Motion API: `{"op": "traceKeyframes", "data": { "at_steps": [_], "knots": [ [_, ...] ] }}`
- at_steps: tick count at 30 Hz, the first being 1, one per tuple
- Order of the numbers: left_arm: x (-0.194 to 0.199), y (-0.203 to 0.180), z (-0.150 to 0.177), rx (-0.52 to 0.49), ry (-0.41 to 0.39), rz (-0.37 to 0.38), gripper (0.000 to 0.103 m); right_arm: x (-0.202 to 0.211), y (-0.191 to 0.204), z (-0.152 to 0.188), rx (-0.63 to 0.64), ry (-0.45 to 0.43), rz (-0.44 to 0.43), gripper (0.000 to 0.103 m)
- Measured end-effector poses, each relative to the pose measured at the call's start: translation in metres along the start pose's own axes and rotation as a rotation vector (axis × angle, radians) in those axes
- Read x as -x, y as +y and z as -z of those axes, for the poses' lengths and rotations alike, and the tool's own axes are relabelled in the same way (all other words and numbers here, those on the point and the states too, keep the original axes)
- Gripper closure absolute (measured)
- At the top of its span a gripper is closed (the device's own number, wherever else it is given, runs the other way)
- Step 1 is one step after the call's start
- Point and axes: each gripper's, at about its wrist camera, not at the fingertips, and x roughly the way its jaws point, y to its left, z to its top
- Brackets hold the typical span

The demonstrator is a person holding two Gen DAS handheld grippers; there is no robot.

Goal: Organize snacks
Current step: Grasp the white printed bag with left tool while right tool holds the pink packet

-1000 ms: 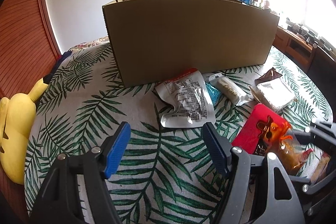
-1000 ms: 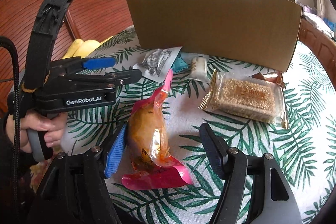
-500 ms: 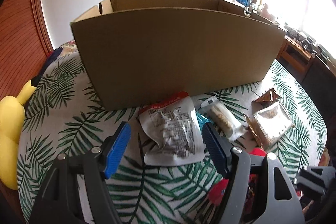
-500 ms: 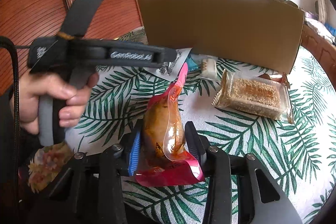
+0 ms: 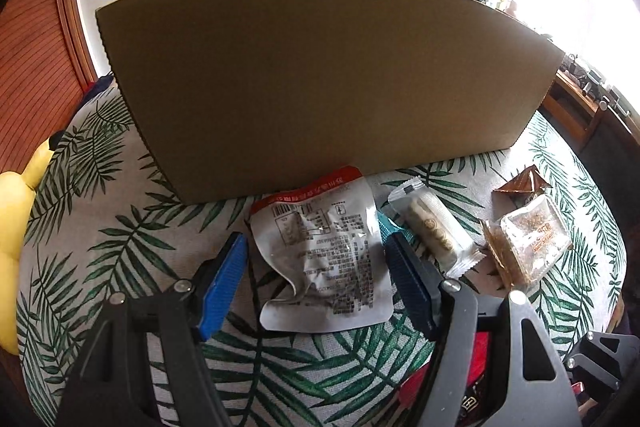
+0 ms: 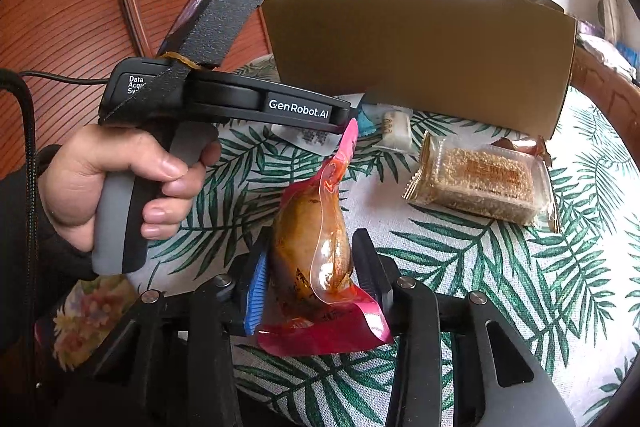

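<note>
Two sets of tongs are working at once. My right tongs (image 6: 308,277) have just been closing and now pinch the red pouch (image 6: 316,255) across its bulging middle, where the pads get a firm hold instead of slipping on the flat seal. It sits low over the tabletop (image 6: 500,267), ready, I judge, to go into the cardboard box (image 5: 320,79) standing at the back. My left tongs (image 5: 316,287) are spread wide, one pad on either side of the white foil packet (image 5: 324,263) without touching it; I'd say they straddle it so a squeeze takes it next. That packet lies flat just in front of the box wall. To its right wait a wrapped roll (image 5: 432,227) and a sesame bar (image 5: 528,239).
</note>
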Motion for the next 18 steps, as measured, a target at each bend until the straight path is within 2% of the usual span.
{"op": "traceKeyframes", "data": {
  "at_steps": [1,3,6,7,13,14,18],
  "knots": [
    [0.000,0.000,0.000,-0.005,0.002,0.004,0.039,0.000,0.000,0.000,0.001,-0.001,0.001,0.064],
    [0.002,-0.002,0.002,-0.021,-0.002,0.002,0.042,0.000,0.000,0.000,-0.001,0.000,0.000,0.064],
    [0.010,-0.002,0.005,-0.017,-0.027,0.002,0.052,0.000,0.000,0.000,-0.003,0.001,-0.002,0.064],
    [0.015,0.000,0.007,-0.010,-0.040,0.000,0.062,0.000,-0.001,0.000,-0.004,0.000,-0.001,0.064],
    [0.033,0.007,0.016,-0.020,-0.052,0.005,0.066,-0.001,-0.002,-0.002,-0.013,-0.002,0.005,0.064],
    [0.037,0.008,0.018,-0.021,-0.060,0.009,0.073,-0.001,-0.002,-0.002,-0.014,-0.002,0.006,0.064],
    [0.055,0.012,0.021,0.000,-0.099,0.041,0.086,-0.001,-0.003,-0.003,-0.019,-0.004,0.016,0.064]
  ]
}}
